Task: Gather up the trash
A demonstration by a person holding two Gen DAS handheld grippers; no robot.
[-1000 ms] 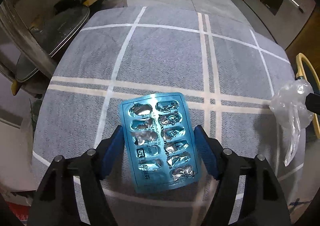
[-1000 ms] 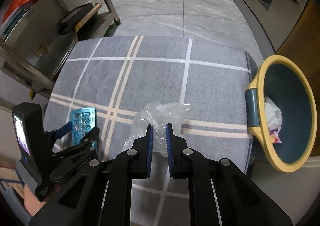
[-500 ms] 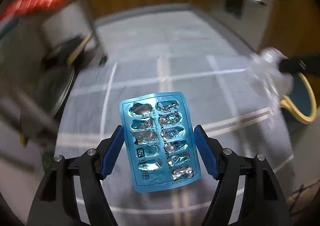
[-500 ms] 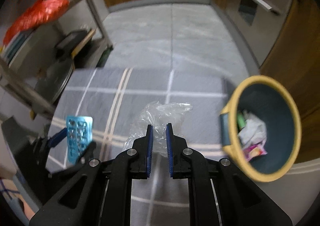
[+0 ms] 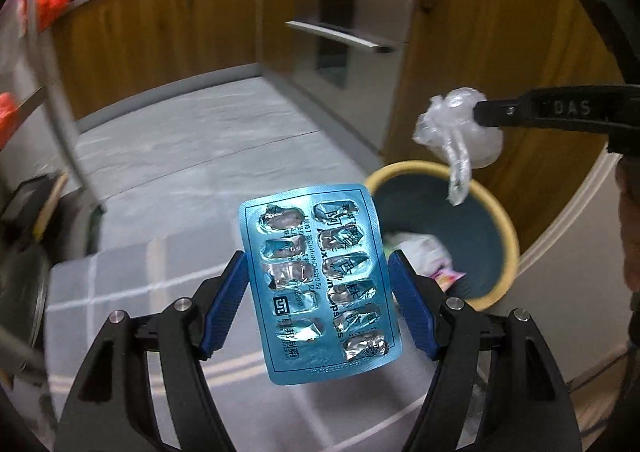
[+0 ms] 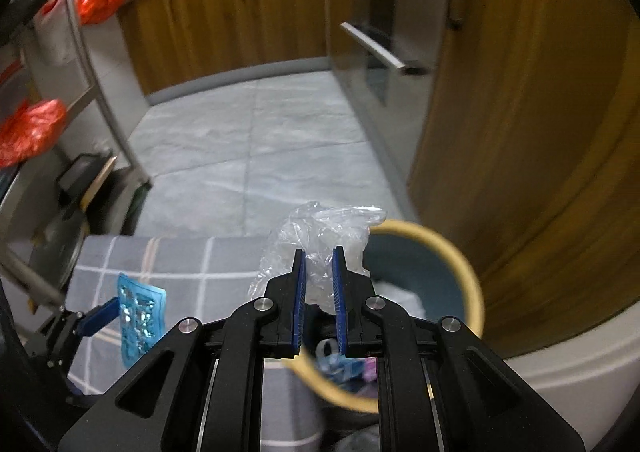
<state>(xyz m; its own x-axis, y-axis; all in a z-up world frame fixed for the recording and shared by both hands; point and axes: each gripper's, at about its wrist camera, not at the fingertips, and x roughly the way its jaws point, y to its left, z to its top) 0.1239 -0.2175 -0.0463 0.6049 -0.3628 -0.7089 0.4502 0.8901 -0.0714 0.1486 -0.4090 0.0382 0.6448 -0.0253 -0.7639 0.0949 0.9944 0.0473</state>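
Two pieces of trash are held up off the grey checked cloth (image 5: 132,280), one in each claw. From the left wrist, the left gripper (image 5: 318,304) has its blue pads (image 5: 228,304) set wide and pressed against the two long edges of an emptied blue blister pack (image 5: 320,280), which stands upright between them with its torn foil pockets facing the camera. Ahead of that claw and off to its right stands a bin (image 5: 496,212) with a yellow rim and dark teal inside, some crumpled wrappers lying in its bottom. Above the bin's rim, further ahead and to the right, the right gripper (image 5: 476,112) reaches in from the side, a crumpled clear plastic bag (image 5: 456,132) hanging from its tip.

From the right wrist, the right gripper (image 6: 319,284) has its jaws nearly together, pinching that plastic bag (image 6: 320,236), which bunches up past the fingertips. Directly beneath and just ahead of this claw lies the bin (image 6: 468,276), its opening partly hidden by the fingers. Low and to the left of the claw, the left gripper (image 6: 120,312) holds the blister pack (image 6: 140,312) over the checked cloth (image 6: 192,260).
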